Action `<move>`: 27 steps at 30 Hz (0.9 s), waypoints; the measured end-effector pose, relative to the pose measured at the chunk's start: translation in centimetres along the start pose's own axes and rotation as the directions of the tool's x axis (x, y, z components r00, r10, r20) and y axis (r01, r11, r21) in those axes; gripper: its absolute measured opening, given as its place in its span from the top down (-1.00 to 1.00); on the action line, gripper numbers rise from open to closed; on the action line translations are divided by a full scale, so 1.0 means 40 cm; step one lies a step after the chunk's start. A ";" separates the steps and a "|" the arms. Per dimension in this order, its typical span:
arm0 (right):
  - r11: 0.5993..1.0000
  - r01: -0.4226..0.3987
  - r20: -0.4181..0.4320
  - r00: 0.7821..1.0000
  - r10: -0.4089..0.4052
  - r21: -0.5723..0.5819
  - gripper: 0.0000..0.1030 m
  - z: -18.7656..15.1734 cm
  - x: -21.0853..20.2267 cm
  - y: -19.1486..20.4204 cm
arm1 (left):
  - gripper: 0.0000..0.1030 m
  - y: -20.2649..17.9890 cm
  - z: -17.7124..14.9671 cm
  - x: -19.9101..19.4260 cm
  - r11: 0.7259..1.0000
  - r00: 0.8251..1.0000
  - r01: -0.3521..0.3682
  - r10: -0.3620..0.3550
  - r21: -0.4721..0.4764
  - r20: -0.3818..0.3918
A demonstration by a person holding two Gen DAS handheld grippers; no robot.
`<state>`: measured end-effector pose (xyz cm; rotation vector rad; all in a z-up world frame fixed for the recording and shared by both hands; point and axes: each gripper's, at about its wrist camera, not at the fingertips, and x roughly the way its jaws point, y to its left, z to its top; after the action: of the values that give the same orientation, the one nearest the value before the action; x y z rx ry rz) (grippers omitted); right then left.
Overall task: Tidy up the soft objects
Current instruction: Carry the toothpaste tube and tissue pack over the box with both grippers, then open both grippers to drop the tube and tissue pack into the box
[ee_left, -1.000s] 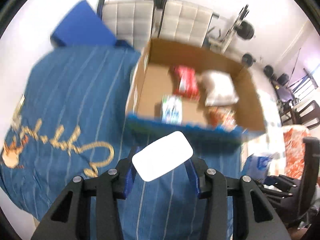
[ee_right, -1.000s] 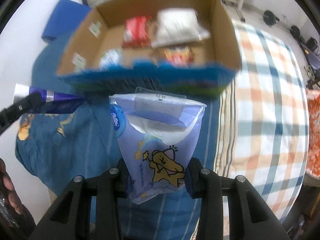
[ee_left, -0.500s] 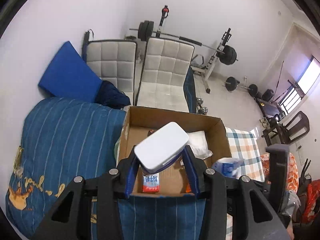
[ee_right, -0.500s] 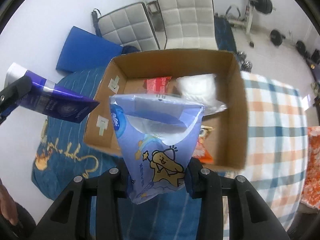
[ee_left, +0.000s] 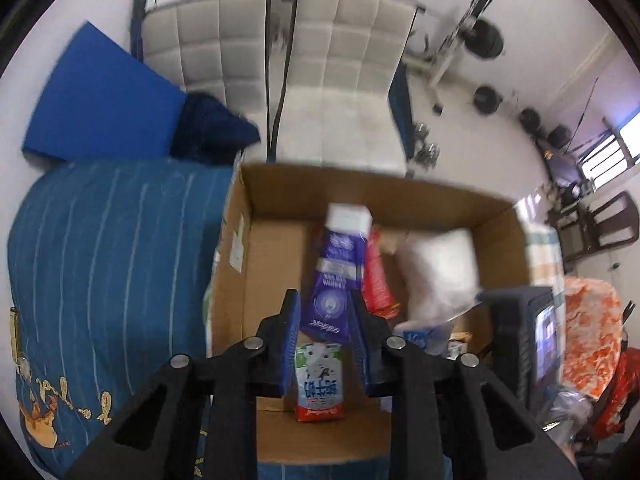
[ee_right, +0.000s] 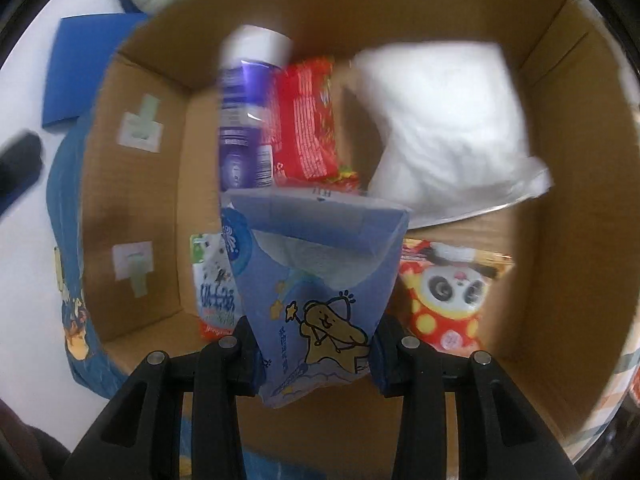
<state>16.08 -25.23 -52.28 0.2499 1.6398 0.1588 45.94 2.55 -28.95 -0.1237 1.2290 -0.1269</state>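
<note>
Cardboard box [ee_left: 496,216]: open-topped, resting on a bed with a blue striped cover [ee_left: 112,248].

Contents:
- white pillow-like pack [ee_right: 448,120], at the far right
- red snack packet [ee_right: 308,120], at the far middle
- panda-print packet [ee_right: 444,292], at the near right
- white-and-green carton pouch [ee_left: 320,380], at the near left

Left tool [ee_left: 326,330]: jaws closed narrowly on the crimped end of a purple tube [ee_left: 334,280]. The tube's white cap points into the box, above the red packet.

Right tool [ee_right: 316,356]: jaws closed on the lower end of a blue tissue pack [ee_right: 316,264] printed with a yellow cartoon figure. The pack is held over the box interior, between the carton pouch and the panda packet.

Beyond the box: 2 white quilted chairs [ee_left: 344,80], blue mat [ee_left: 100,100] against the wall.
</note>
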 end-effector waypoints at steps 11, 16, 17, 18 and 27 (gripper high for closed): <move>0.999 0.045 -0.127 0.991 -0.043 0.014 0.17 0.066 0.101 -0.005 | 0.63 0.027 -0.026 0.158 0.997 0.990 -0.055 0.048 -0.048 -0.131; 0.998 0.067 -0.130 0.989 -0.067 -0.010 0.16 0.068 0.119 -0.002 | 0.63 0.040 -0.031 0.187 0.997 0.984 -0.053 0.042 -0.056 -0.174; 0.997 0.072 -0.127 0.989 -0.073 -0.014 0.14 0.069 0.120 -0.006 | 0.63 0.040 -0.033 0.192 0.997 0.982 -0.055 0.045 -0.055 -0.183; 0.997 0.079 -0.125 0.989 -0.081 -0.021 0.13 0.070 0.121 -0.006 | 0.62 0.046 -0.029 0.197 0.997 0.981 -0.053 0.043 -0.051 -0.187; 0.995 0.086 -0.115 0.989 -0.092 -0.054 -0.11 0.067 0.132 0.011 | 0.31 0.048 -0.045 0.209 0.995 0.969 -0.095 0.092 -0.006 -0.228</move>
<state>18.42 -23.57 -57.50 0.1314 1.7585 0.1479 47.06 3.04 -37.62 -0.0664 1.4629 -0.0496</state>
